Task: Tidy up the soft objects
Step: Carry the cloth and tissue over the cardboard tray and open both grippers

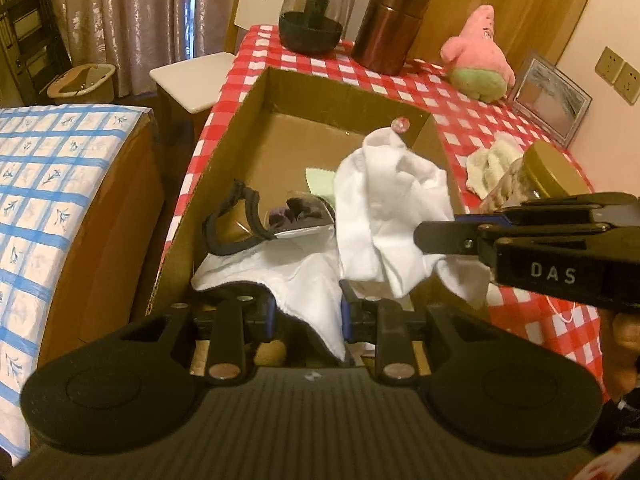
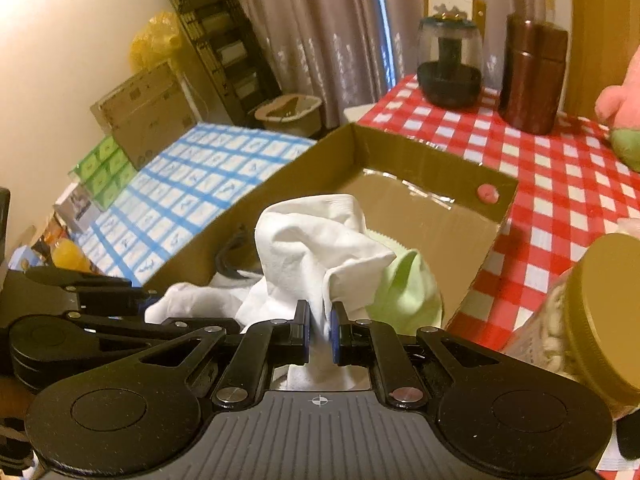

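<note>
An open cardboard box (image 1: 240, 120) sits on the red checked table. My right gripper (image 2: 320, 332) is shut on a white sock (image 2: 316, 240) and holds it above the box's near end; it also shows in the left wrist view (image 1: 436, 236), with the sock (image 1: 384, 208) hanging from it. My left gripper (image 1: 308, 316) is open around the edge of another white cloth (image 1: 308, 284) that lies in the box. In the box lie dark goggles (image 1: 240, 224) and a light green cloth (image 2: 404, 292). A pink plush star (image 1: 480, 56) and a cream cloth (image 1: 492, 168) lie on the table.
A gold-lidded jar (image 2: 592, 320) stands right of the box. A dark bowl-shaped appliance (image 1: 312, 12) and a brown canister (image 1: 388, 24) stand at the table's far end. A picture frame (image 1: 552, 100) leans on the wall. A blue-checked surface (image 1: 40, 184) lies left.
</note>
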Motion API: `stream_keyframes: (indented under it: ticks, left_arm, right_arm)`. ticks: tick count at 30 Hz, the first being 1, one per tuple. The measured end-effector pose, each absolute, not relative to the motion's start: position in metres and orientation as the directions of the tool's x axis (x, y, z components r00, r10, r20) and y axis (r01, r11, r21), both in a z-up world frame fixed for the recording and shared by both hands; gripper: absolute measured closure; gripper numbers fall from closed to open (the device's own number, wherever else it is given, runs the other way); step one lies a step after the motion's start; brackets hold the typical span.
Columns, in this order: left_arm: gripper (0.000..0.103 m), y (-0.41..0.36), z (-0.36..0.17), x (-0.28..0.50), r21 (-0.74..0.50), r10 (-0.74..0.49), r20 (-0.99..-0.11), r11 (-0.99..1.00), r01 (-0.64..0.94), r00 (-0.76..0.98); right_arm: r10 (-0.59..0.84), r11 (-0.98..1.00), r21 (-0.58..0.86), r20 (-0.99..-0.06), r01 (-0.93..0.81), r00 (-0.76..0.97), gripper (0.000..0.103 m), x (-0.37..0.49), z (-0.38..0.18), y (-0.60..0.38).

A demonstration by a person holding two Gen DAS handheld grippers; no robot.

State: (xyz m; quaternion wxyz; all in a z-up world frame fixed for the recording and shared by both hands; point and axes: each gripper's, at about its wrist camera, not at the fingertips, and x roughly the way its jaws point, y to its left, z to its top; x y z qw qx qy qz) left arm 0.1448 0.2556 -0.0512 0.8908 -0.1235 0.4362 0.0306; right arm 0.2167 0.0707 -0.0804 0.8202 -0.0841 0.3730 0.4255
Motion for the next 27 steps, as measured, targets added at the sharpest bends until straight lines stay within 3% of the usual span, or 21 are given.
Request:
stream_keyframes:
  ticks: [4, 9, 15, 21, 25, 26, 27]
  left_arm:
    - [0.077, 0.260, -0.055, 0.143, -0.196, -0.057, -0.793, 0.966, -0.166, 0.606]
    - [0.054, 0.269, -0.049, 0.129, -0.224, -0.091, -0.797, 0.963, -0.152, 0.597]
    - [0.054, 0.278, -0.042, 0.114, -0.205, -0.061, -0.795, 0.963, -0.173, 0.604]
    - [0.054, 0.287, -0.034, 0.111, -0.194, -0.015, -0.776, 0.957, -0.216, 0.630]
    - [0.054, 0.287, -0.031, 0.112, -0.197, -0.006, -0.770, 0.953, -0.229, 0.638]
    - [0.054, 0.287, -0.031, 0.112, -0.198, -0.007, -0.769, 0.953, -0.228, 0.639]
    - [0.054, 0.286, -0.031, 0.112, -0.201, -0.010, -0.768, 0.953, -0.226, 0.640]
  right_arm:
    - [0.636, 0.574, 0.180, -0.713, -0.799, 0.296, 0.093, 0.214, -0.090, 0.080]
    - [0.616, 0.512, 0.166, -0.755, -0.843, 0.226, 0.093, 0.214, -0.104, 0.095]
    - [0.535, 0.485, 0.092, -0.818, -0.870, 0.212, 0.093, 0.214, -0.126, 0.112]
    - [0.487, 0.531, -0.042, -0.802, -0.846, 0.345, 0.093, 0.225, -0.128, 0.116]
    - [0.508, 0.550, -0.015, -0.787, -0.835, 0.349, 0.092, 0.229, -0.124, 0.107]
    - [0.518, 0.550, -0.005, -0.783, -0.835, 0.345, 0.084, 0.227, -0.122, 0.104]
    - [0.530, 0.552, 0.006, -0.775, -0.834, 0.345, 0.067, 0.224, -0.119, 0.098]
